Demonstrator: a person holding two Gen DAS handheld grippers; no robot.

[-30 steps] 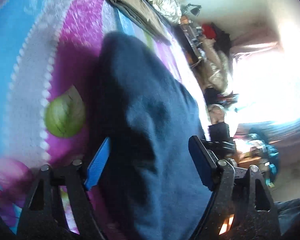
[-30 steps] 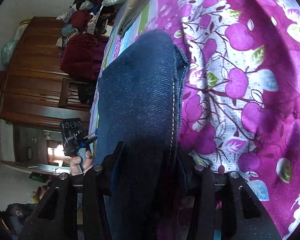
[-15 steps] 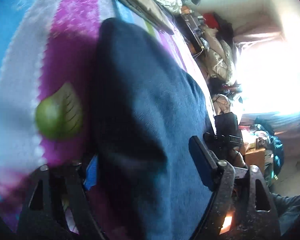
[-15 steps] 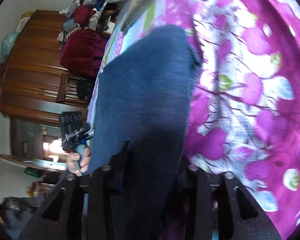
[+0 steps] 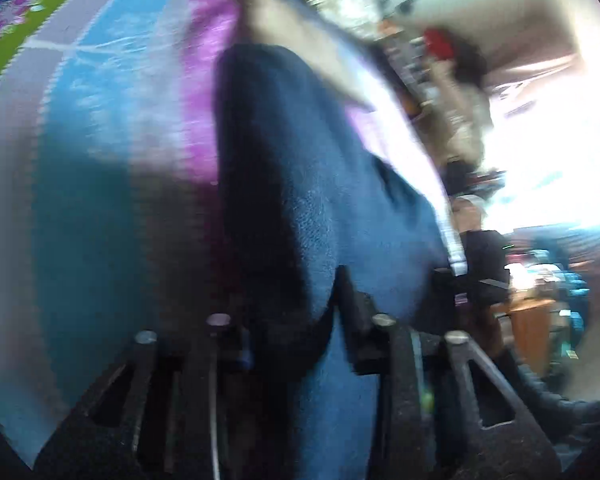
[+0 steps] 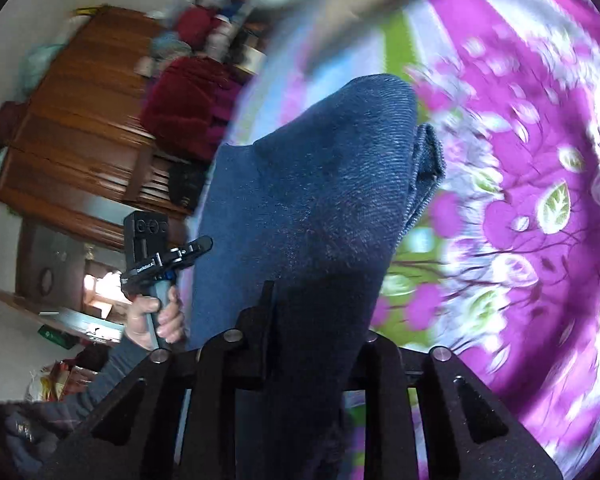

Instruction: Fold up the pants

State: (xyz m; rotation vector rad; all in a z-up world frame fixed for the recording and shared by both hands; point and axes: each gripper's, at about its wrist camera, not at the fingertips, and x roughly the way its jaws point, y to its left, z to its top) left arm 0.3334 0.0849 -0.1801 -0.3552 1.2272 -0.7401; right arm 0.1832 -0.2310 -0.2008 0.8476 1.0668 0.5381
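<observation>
A bed point(image 6: 540, 128) with a purple floral sheet fills both views; a wooden cabinet point(image 6: 72, 128) stands past its far edge, heaped with clothes. Your left gripper point(image 5: 296, 320) and right gripper point(image 6: 312, 320) each clamp a bunched edge of the pants point(image 6: 320, 200), dark blue denim, which runs from both grippers toward the bed's far edge, its far part apparently resting on the sheet. In the right wrist view your left hand point(image 6: 152, 320) grips its handle beside the cloth. The pants look already doubled (layered edges show near the far end), so a fold appears under way; laying the held end down and flattening it remains.
</observation>
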